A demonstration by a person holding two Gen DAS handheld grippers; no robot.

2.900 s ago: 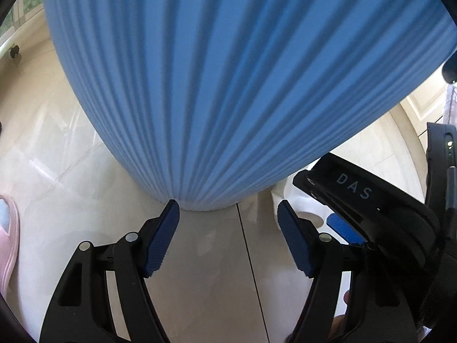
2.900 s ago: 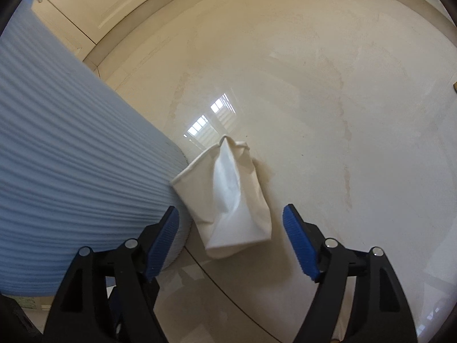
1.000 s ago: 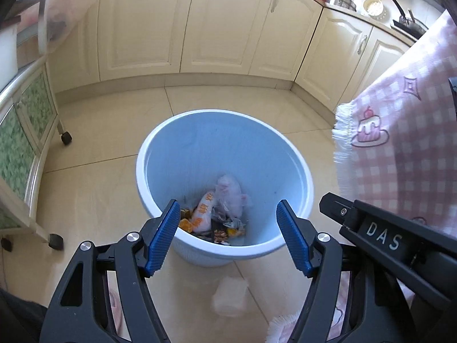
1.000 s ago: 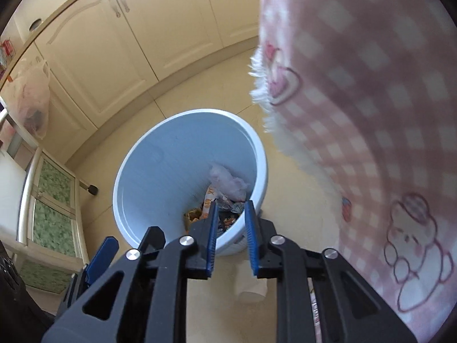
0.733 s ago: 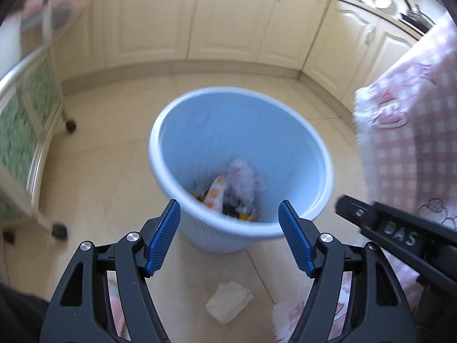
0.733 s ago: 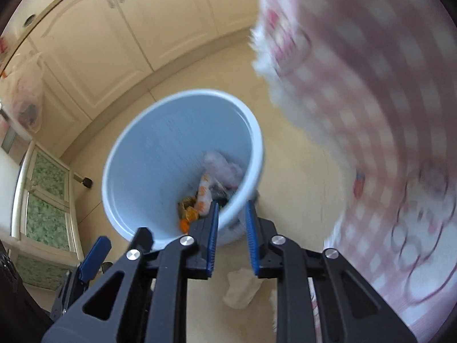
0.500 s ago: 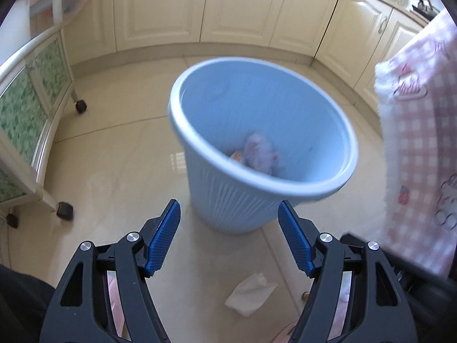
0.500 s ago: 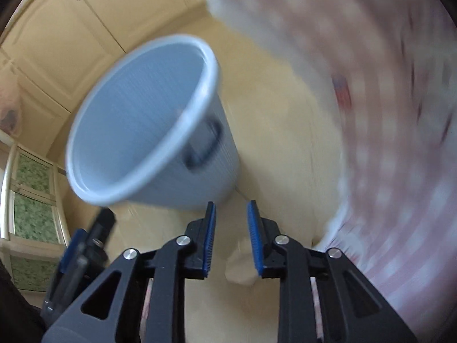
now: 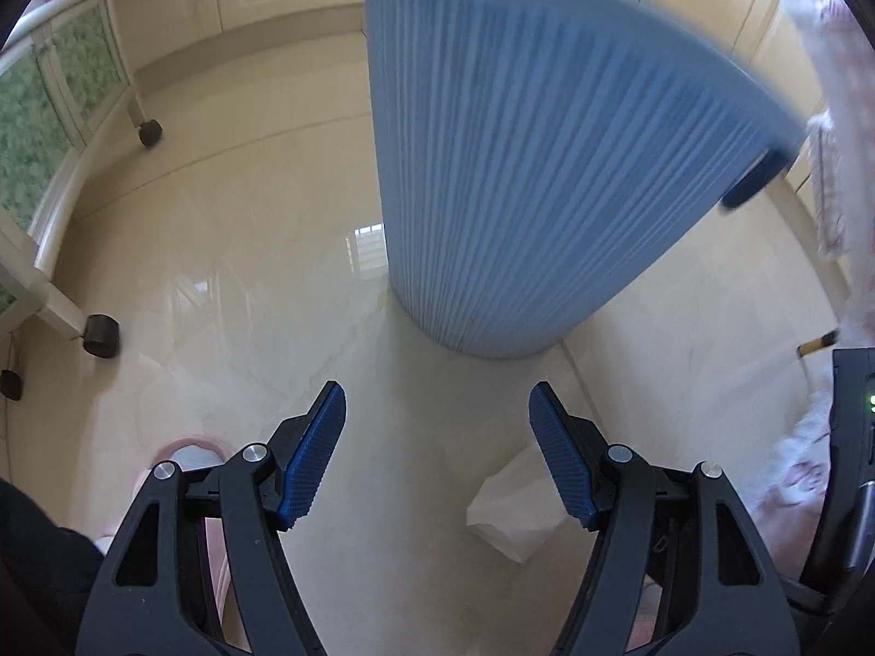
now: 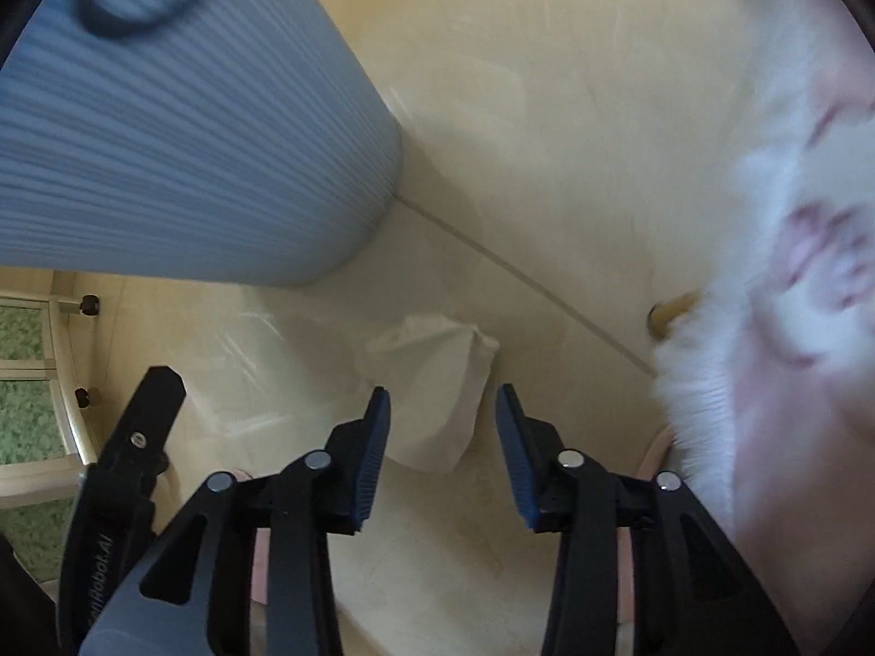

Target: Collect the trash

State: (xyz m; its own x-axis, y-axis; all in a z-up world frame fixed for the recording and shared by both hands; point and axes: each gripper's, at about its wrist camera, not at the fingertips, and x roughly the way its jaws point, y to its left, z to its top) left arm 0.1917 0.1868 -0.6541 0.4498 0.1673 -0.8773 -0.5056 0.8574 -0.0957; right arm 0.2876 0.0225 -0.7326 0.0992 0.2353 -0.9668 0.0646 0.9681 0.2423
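A crumpled white tissue (image 10: 437, 388) lies on the cream floor tiles just beside the foot of the ribbed blue trash bin (image 10: 180, 126). My right gripper (image 10: 442, 456) hangs over the tissue, pointing steeply down; its jaws are opening and the pads do not press on anything. In the left wrist view the same bin (image 9: 525, 164) towers ahead and the tissue (image 9: 514, 514) shows low right, partly behind a finger. My left gripper (image 9: 436, 456) stands open over bare floor, nothing between its blue pads.
A pink-and-white fringed cloth (image 10: 787, 295) hangs at the right, with a wooden leg (image 10: 670, 314) under it. A wheeled cabinet (image 9: 54, 126) with green glass stands at the left. A pink slipper (image 9: 180, 456) is near the left gripper.
Both grippers have sunk from above the bin's rim to near the floor. The bin's inside has gone out of sight. The right jaws have spread from nearly shut to apart.
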